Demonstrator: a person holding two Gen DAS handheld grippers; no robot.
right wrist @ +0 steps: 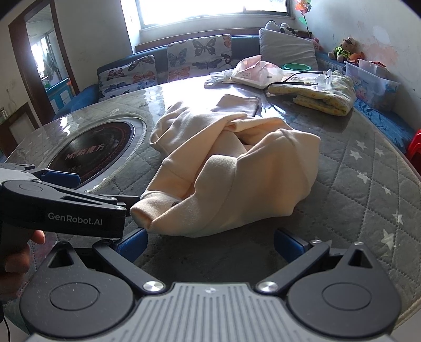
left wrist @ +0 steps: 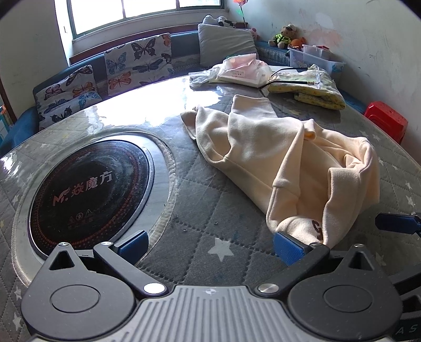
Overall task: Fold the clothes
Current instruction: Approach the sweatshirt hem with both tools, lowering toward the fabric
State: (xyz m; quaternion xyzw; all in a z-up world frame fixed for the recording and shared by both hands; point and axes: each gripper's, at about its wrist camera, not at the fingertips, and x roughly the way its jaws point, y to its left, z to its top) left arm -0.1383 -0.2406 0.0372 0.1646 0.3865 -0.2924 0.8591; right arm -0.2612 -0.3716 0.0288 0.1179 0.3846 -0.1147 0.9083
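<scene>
Clearly the sweatshirt [right wrist: 231, 168] lies crumpled at twelve o'clock of both gripper views, soft and light (likely fleece), so it should drape and bunch. Left gripper [left wrist: 210, 244] and right gripper [right wrist: 210, 243] are spread wide, empty; the near hem [left wrist: 300, 231] looks the best hold.

Both wrist views sit low and near over the table [left wrist: 200, 200], facing the window [right wrist: 210, 10] at 12 o'clock, sharing the cream garment [left wrist: 289, 157].

Inset cooktop [left wrist: 86, 194], butterfly cushions [left wrist: 139, 61], yellow folded blanket [left wrist: 313, 88], red stool [left wrist: 386, 119], teddy bear [left wrist: 285, 35]
</scene>
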